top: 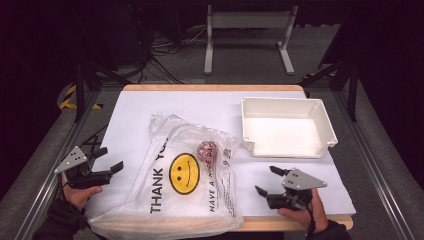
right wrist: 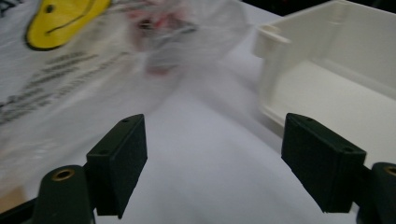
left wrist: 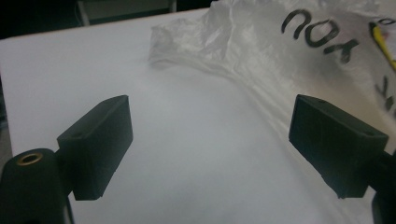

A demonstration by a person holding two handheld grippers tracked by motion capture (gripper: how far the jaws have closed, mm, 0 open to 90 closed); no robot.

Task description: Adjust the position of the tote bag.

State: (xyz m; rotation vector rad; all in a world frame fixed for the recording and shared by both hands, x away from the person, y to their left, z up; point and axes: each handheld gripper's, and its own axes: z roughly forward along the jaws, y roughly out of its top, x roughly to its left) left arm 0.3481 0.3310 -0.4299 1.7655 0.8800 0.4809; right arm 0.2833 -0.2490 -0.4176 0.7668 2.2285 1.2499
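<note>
Plastic bag (top: 185,175) lies between left tool (top: 111,159) and right tool (top: 266,180) (both agape).

A clear plastic bag (top: 185,175) lies flat and crumpled on the bench, printed with a yellow smiley face and black "THANK YOU" lettering. Its lower edge hangs over the near bench edge. Inside, near the smiley, sits a small red-and-white item (top: 206,151).
</note>
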